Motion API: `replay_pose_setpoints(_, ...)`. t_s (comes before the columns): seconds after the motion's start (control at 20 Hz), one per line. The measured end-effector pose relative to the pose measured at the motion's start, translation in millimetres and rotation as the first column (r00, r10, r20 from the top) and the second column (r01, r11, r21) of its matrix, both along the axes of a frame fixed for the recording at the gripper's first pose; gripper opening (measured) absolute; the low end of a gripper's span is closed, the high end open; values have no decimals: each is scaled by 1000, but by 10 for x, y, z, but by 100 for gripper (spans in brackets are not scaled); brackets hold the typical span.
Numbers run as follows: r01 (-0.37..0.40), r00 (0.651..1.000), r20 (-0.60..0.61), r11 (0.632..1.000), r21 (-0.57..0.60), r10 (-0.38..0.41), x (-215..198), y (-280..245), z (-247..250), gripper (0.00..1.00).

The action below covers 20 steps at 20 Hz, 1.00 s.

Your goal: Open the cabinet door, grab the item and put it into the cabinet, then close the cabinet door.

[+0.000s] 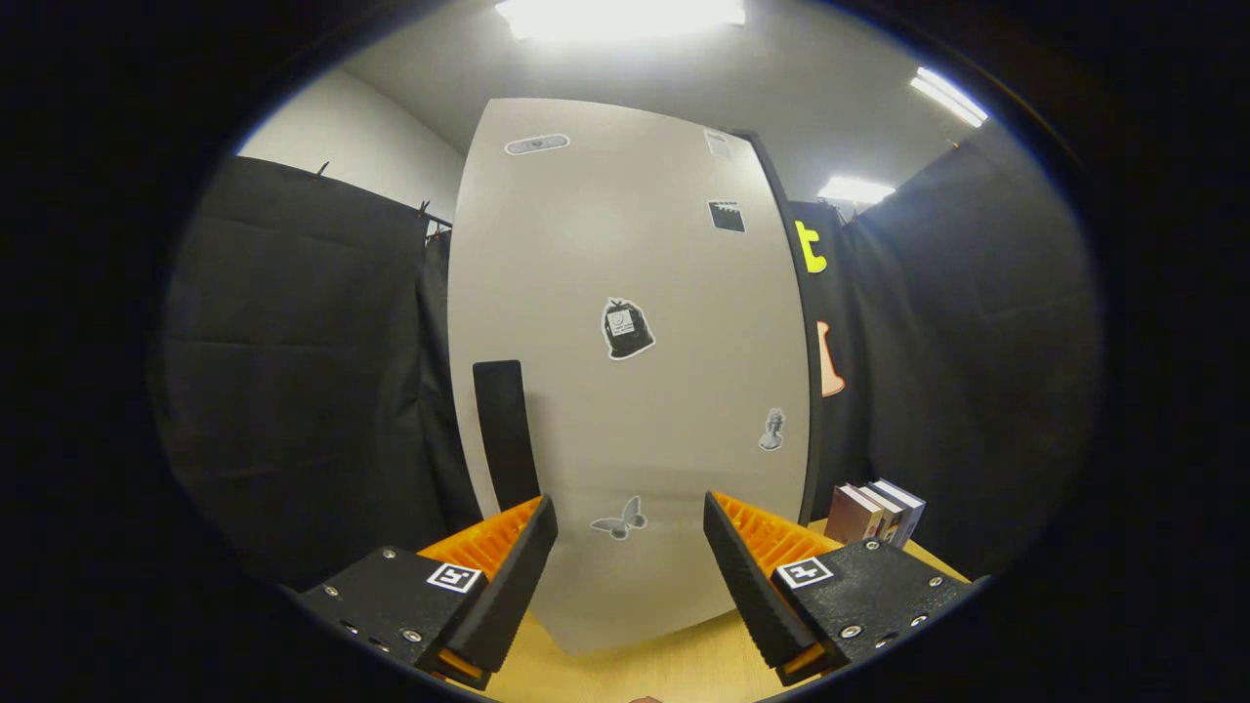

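Gripper view. The gripper (631, 547) faced the tall pale-grey cabinet door (625, 322), flat-fronted & dotted w/ small stickers; the door stood shut, its face flush, no gap visible at either side; a dark vertical strip handle (505, 430) sat near the door's left edge, just above & beyond the left finger. The gripper's fingers were spread wide apart, pinching nothing; a butterfly sticker (620, 519) on the door showed in the gap between them; whether the tips touched the door could not be told, though they looked just short of it. The cabinet stood on a light wooden tabletop (664, 664); to the right of the cabinet, beyond the right finger, a small row of upright books (874, 510), pale covers & dark spines, rested on the same surface; these were prob. the item to be stored, but that is a judgement only.

Progress, as judged: none of the task's steps appeared complete; door not yet opened; item not yet grasped, well apart from the fingers; placing & closing all remained. Step in hand: approach to the door, presumably toward the handle at left; the fingers would need to shift leftward to reach it.
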<state>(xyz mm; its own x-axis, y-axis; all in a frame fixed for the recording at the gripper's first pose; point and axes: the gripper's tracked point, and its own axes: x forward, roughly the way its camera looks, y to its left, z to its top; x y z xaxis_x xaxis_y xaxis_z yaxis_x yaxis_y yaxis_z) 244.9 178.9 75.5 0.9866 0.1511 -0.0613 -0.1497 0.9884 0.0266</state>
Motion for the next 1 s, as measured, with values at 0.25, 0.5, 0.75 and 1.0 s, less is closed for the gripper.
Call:
replay_pose_setpoints(0.25, 18, 1000, 21, 1000, 2, -18, -321, -329, 28, 94)
replay_pose_setpoints(0.5, 46, 999, 26, 999, 8, -47, -633, -600, -7, 94)
replay_pose_setpoints(0.75, 65, 997, 48, 998, -3, -64, -794, -697, -61, 94)
replay_pose_setpoints(1.0, 74, 995, 68, 997, 10, -75, -875, -717, -144, 93)
